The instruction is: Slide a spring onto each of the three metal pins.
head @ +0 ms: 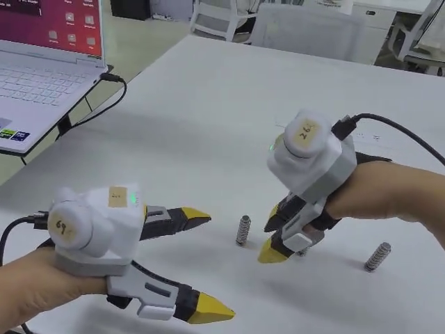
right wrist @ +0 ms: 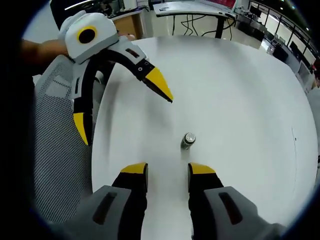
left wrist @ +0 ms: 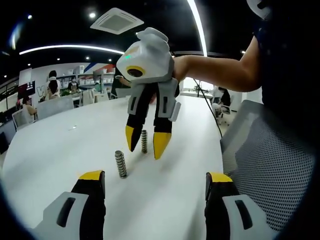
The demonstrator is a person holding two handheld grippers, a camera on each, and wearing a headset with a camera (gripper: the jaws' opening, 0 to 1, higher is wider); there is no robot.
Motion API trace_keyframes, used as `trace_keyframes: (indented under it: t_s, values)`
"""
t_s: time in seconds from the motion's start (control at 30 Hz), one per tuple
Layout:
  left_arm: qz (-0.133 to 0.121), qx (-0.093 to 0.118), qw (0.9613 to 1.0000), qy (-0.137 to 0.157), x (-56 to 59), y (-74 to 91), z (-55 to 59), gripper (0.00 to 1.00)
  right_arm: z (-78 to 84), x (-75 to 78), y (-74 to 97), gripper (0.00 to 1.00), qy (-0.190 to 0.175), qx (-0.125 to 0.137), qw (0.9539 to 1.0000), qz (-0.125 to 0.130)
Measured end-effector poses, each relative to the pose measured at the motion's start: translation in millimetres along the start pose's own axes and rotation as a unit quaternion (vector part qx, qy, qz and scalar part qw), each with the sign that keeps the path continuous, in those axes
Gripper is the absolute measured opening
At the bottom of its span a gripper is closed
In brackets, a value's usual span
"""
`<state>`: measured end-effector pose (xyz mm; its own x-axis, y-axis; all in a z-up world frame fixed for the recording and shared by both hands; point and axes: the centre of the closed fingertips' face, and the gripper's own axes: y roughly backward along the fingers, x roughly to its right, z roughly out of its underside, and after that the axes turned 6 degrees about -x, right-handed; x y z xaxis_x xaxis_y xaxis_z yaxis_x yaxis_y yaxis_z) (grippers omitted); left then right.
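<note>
Springs (head: 243, 230): 2 seen standing on white table (head: 208, 104), 3rd by right gripper (head: 271, 240); all look fitted, task prob. near done. Right gripper part open, empty; left gripper (head: 217, 264) wide open, empty.

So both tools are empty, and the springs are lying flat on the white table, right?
Not flat: the springs stand upright on the white table, as the left gripper view shows. The left tool and right tool are indeed empty.
</note>
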<state>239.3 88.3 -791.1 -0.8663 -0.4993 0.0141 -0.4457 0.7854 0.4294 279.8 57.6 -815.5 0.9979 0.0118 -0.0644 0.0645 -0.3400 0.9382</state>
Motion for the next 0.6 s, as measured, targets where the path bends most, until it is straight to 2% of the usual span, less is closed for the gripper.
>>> trace_keyframes:
  t_s: [0.17,0.6]
  values:
    - [0.001,0.0,1.0,-0.001,-0.5,-0.8,-1.1,0.79,-1.5,-8.5,3.6,0.31,-0.014,0.027,0.9995,-0.004]
    - [0.006,0.002,1.0,-0.001,2.4,-4.3,-3.1,0.79,8.5,-24.8,11.5,0.38,-0.03,0.063,0.9976,0.003]
